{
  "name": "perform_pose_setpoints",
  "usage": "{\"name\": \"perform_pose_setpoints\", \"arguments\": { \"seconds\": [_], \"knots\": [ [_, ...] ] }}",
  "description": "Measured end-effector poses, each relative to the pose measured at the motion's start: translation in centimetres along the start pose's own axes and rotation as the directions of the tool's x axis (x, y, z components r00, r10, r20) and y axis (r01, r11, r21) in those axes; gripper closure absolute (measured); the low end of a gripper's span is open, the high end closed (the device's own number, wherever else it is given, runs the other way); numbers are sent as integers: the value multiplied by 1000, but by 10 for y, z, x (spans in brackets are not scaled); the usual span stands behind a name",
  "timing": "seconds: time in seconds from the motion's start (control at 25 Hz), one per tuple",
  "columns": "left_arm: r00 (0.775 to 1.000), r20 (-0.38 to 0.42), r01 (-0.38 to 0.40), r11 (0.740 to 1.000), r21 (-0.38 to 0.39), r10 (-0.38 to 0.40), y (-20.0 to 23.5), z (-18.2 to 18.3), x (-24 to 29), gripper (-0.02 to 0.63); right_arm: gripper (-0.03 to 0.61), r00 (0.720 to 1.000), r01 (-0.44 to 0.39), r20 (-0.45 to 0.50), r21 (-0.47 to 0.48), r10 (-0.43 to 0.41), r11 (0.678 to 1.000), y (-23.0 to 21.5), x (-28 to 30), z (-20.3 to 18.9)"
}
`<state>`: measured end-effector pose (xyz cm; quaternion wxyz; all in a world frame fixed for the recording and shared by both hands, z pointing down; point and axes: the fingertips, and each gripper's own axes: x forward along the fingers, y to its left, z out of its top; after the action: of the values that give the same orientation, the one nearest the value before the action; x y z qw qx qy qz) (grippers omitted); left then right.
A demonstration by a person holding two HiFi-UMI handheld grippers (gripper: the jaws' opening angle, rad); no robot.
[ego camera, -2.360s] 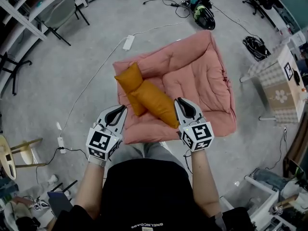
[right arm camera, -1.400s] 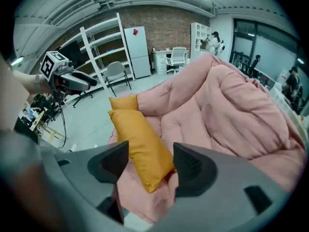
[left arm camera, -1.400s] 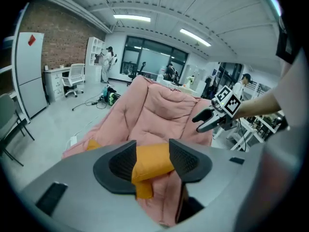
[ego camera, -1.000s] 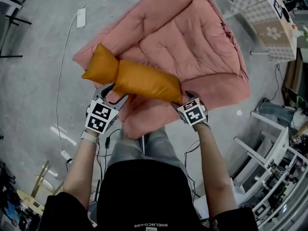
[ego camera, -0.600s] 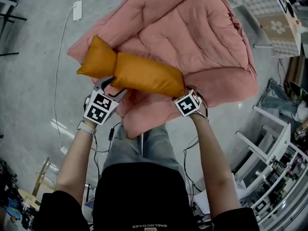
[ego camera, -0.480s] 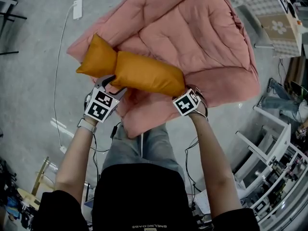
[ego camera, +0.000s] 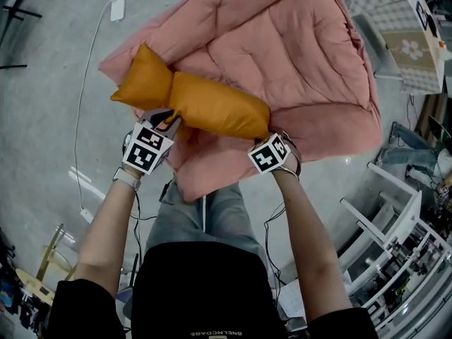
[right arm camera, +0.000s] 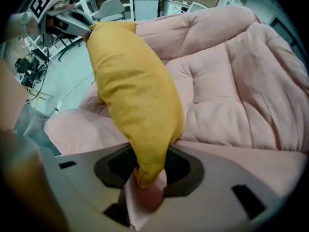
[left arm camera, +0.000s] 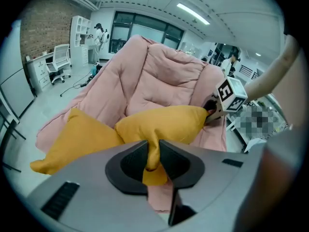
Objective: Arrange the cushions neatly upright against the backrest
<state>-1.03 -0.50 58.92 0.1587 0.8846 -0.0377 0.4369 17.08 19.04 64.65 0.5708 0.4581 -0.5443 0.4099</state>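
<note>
View from above onto a quilted, dusty-pink fabric floor sofa (ego camera: 296, 55) spread over a grey concrete floor (ego camera: 49, 97), with a white power strip (ego camera: 117, 6) lying on that floor beyond the sofa's left corner. Across the sofa's front-left edge, two plump mustard-orange fabric cushions, touching end to end: the near cushion (ego camera: 215, 108), long and lying on its side, and the far cushion (ego camera: 145, 87), squarer, at the left corner. Neither set upright against the backrest. At the left end of the near cushion, the left gripper (ego camera: 167, 121), grey with a black-and-white marker cube, jaws just drawn inward and now narrow, pinching a fold of the cushion's orange fabric between the black pads. At the cushion's right end, the right gripper (ego camera: 263, 140), pointing downward, jaws likewise just drawn inward and now clamped on the cushion's corner, with pink sofa fabric directly beneath. Below both grippers, two bare forearms reaching out from a black shirt.
</note>
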Motion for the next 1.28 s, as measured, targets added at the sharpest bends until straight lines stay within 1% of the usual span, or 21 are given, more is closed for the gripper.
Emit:
{"name": "perform_pose_setpoints", "arguments": {
  "seconds": [0.16, 0.32, 0.44, 0.56, 0.64, 0.72, 0.88, 1.04, 1.12, 1.16, 1.2, 1.28],
  "knots": [
    [999, 37, -12, 1000, -13, 13, -5, 6, -9, 548, 440, 998, 45, 38, -1, -45, 999, -10, -22, 2],
    [996, 86, -15, 999, -41, 19, -17, 7, -18, 554, 450, 987, 137, 90, -33, -133, 990, -29, -52, 6],
    [991, 129, -13, 996, -91, 25, -33, 7, -20, 555, 451, 969, 224, 130, -101, -211, 969, -55, -76, 11],
    [987, 157, -1, 988, -156, 26, -50, 4, -16, 557, 454, 947, 305, 170, -196, -274, 932, -80, -98, 20],
    [984, 174, 12, 981, -196, 23, -61, 1, -10, 557, 456, 928, 360, 200, -261, -315, 896, -94, -112, 28],
    [982, 189, 25, 973, -227, 19, -72, -1, -2, 557, 457, 906, 415, 234, -324, -353, 850, -107, -124, 38],
    [978, 210, 51, 955, -292, 12, -90, -1, 25, 558, 459, 854, 518, 313, -439, -415, 734, -131, -142, 55],
    [979, 202, 55, 928, -368, 23, -97, -5, 59, 557, 459, 817, 576, 376, -520, -436, 630, -141, -146, 63],
    [983, 184, 58, 918, -392, 16, -102, -11, 76, 557, 460, 807, 590, 396, -559, -438, 582, -141, -144, 62],
    [985, 172, 60, 916, -397, 10, -106, -14, 85, 557, 460, 806, 591, 400, -579, -435, 562, -141, -141, 60],
    [987, 160, 61, 915, -398, 3, -109, -18, 94, 557, 460, 808, 588, 401, -598, -431, 545, -141, -138, 57],
    [991, 134, 64, 916, -396, -11, -116, -25, 112, 557, 460, 815, 576, 397, -630, -422, 521, -140, -130, 49]
  ]
}}
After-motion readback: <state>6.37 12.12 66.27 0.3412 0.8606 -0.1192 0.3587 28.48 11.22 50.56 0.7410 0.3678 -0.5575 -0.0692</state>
